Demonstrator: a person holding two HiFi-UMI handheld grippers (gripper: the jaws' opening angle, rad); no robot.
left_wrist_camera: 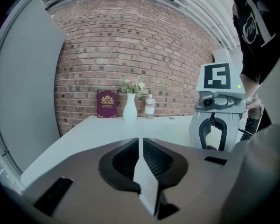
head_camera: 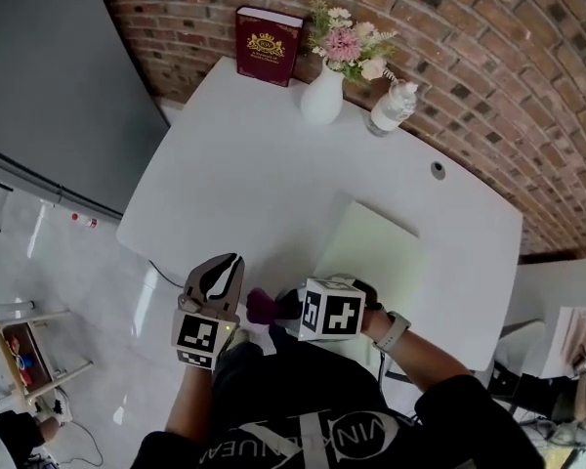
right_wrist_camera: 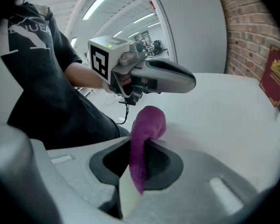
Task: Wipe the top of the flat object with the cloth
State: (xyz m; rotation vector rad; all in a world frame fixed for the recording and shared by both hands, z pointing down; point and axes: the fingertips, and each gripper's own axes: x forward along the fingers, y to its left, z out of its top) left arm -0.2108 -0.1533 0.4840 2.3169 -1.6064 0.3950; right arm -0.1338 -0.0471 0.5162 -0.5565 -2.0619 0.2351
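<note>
The flat object is a pale green board [head_camera: 373, 246] lying on the white table [head_camera: 254, 164], right of centre near the front edge. My right gripper [head_camera: 276, 311] is shut on a purple cloth [head_camera: 261, 306] at the table's front edge, just left of the board. In the right gripper view the cloth [right_wrist_camera: 147, 125] sticks up out of the right gripper [right_wrist_camera: 141, 148]. My left gripper [head_camera: 232, 264] hovers close to the left of the cloth, shut with nothing in it. In the left gripper view the left gripper [left_wrist_camera: 140, 146] has its jaws together.
A dark red book [head_camera: 268, 45] leans on the brick wall at the back. Beside it stand a white vase with flowers [head_camera: 324, 91] and a clear bottle [head_camera: 392, 107]. A small round hole [head_camera: 438, 170] is in the table's right part. A grey panel [head_camera: 49, 76] is at the left.
</note>
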